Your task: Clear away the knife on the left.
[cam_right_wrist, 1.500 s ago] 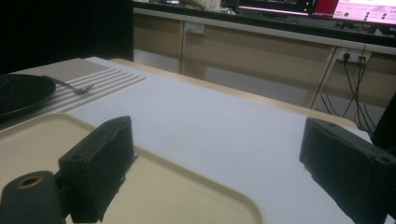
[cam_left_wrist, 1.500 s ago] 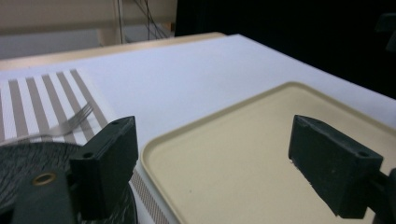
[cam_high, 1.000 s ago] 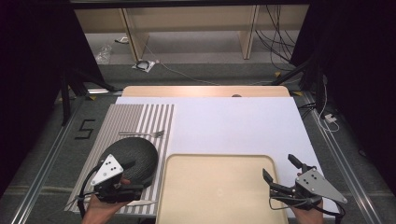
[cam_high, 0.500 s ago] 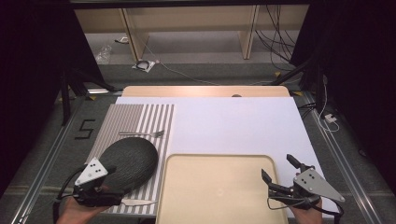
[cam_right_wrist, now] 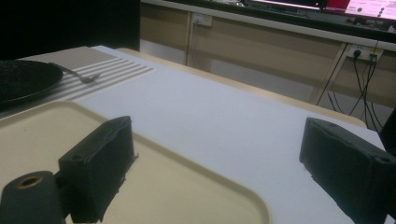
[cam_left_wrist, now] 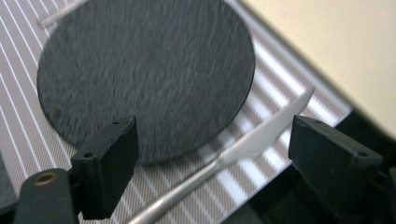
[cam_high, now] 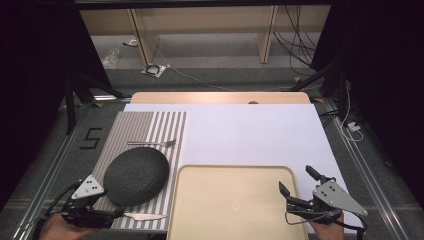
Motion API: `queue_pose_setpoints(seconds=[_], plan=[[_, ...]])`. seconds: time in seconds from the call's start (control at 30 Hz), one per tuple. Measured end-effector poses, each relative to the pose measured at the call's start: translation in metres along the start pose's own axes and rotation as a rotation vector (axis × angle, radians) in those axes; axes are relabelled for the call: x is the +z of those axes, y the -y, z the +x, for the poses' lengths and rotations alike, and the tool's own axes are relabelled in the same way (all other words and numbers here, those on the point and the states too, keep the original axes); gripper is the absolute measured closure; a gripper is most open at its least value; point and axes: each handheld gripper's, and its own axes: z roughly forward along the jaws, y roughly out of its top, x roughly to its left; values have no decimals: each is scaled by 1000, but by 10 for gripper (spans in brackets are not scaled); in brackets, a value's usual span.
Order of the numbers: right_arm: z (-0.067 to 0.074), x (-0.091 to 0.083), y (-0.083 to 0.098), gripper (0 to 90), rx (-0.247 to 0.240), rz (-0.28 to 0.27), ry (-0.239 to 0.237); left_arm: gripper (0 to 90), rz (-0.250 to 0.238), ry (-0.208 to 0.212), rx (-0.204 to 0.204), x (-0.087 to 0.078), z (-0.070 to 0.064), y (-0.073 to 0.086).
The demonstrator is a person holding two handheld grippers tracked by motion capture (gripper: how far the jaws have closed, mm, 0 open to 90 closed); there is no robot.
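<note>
at the near left corner of the table (cam_high: 250,130), the left tongs (cam_high: 116,214) sit low over the striped placemat (cam_high: 150,127), released, with the jaws spread wide. between those jaws in the left gripper view lies the knife (cam_left_wrist: 243,144), flat on the placemat and untouched by either jaw; its blade tip points toward the cream tray (cam_high: 230,205), and its handle runs out of the bottom of that view, so the end is cut off. in the high view just the blade and part of the handle show, the rest lost under the tongs and the hand behind them. the dark round plate (cam_high: 135,175) rests on the placemat just beyond the knife, close to it but apart; in the left gripper view its surface is blurred and its far rim is cut by the top edge. a fork (cam_high: 152,144) lies farther back on the placemat, small and hard to make out.

the right tongs (cam_high: 300,186) hover at the near right corner of the tray, also released and grasping nothing, jaws well apart. whether the jaw over the tray rim touches it cannot be told. the near edge of the tray and both forearms are cut off by the bottom of the high view.
</note>
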Motion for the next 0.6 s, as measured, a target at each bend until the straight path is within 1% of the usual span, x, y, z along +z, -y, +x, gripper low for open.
queue_pose_setpoints(seconds=[0.13, 0.3, 0.37, 0.43, 0.47, 0.6], plan=[[0, 0, 0, 110, 1, 4, -2, 163, 54, -6, -4, 2, 5, 7], [0, 0, 0, 110, 0, 13, -5, 170, 106, -11, -6, 5, 9, 11], [0, 0, -1, 110, -1, 18, -7, 174, 124, -12, -4, 6, 10, 12], [1, 1, 0, 110, 0, 9, -11, 177, 143, -10, 4, 7, 10, 13], [1, 1, 0, 110, -2, 16, -10, 179, 158, -6, 6, 8, 11, 13], [1, 2, 0, 110, -3, 7, -11, 186, 232, 9, 20, 17, 12, 15]])
